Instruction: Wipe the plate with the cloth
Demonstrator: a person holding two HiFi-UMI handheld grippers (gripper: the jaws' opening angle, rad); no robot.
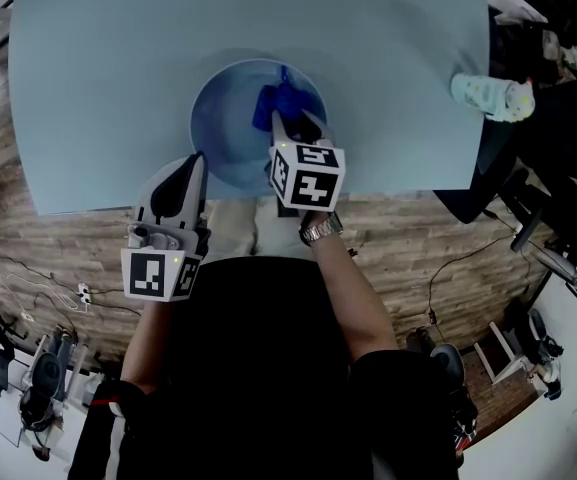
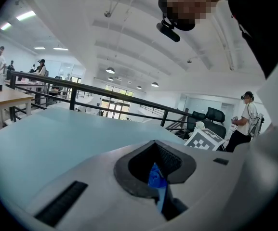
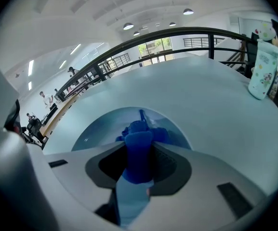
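At frame centre, the plate: a round, shallow, glossy blue plate [image 1: 223, 128] sits on a pale blue, matte tabletop [image 1: 98, 68], its near rim close to the table's near edge.
Cloth: a deep-blue soft cloth [image 1: 271, 100], bunched into a wad, lies over the upper right part of the plate. I cannot tell whether it touches the plate's floor.
Right jaws: my right gripper [image 1: 290, 123] is clamped on the cloth. In the right gripper view the wad bulges out past the jaw tips.
Left jaws: my left gripper [image 1: 196, 166] is at the plate's lower left rim. Its jaws are nearly together with a thin blue edge pinched between them, which I take for the plate's rim.
Step in hand: wiping, as I judge it, with most of the plate's floor yet to cover.
Doing it well: press lightly so only cloth meets the glaze, never my jaw tips. Sweep in arcs from upper right toward lower left, and keep the left grip firm so the plate cannot skate.
Materials: the smooth glaze should slide easily, and the limp fabric may fold under.
Far right of the frame: a white patterned packet [image 1: 490, 95] lies well apart from the plate.
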